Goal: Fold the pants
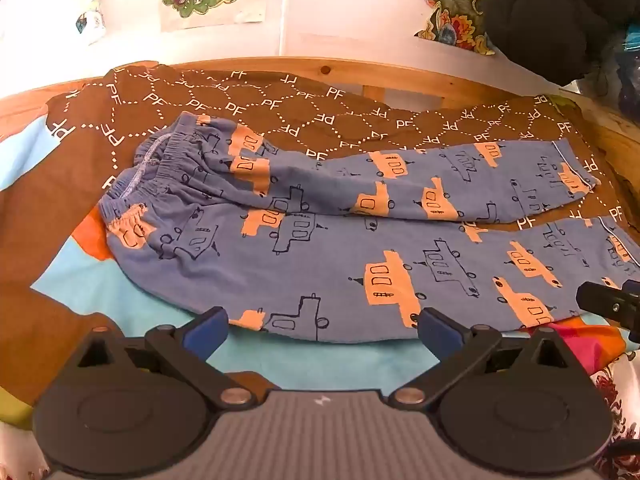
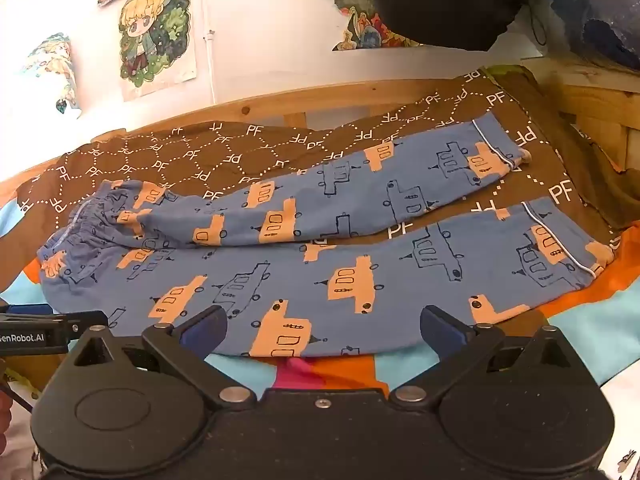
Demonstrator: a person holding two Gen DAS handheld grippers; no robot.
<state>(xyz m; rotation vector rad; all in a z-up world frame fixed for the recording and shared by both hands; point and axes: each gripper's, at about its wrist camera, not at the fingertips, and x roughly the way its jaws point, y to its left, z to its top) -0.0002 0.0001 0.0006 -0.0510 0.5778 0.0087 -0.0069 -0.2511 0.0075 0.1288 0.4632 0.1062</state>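
Blue pants (image 1: pixel 340 248) with orange truck prints lie spread on the bed, waistband (image 1: pixel 148 172) at the left, two legs running right, cuffs at the far right. My left gripper (image 1: pixel 322 326) is open and empty, just short of the near leg's front edge. In the right wrist view the pants (image 2: pixel 320 272) lie the same way, with the near cuff (image 2: pixel 568 248) at the right. My right gripper (image 2: pixel 322 330) is open and empty at the near leg's front edge. Each gripper shows at the edge of the other's view, the right one (image 1: pixel 608 304) and the left one (image 2: pixel 52 332).
A brown blanket (image 1: pixel 240 100) with white PF lettering and a blue and orange sheet (image 1: pixel 320 364) cover the bed. A wooden bed frame (image 1: pixel 400 76) runs along the back. A dark garment (image 1: pixel 552 20) hangs at the top right. Posters (image 2: pixel 156 32) hang on the white wall.
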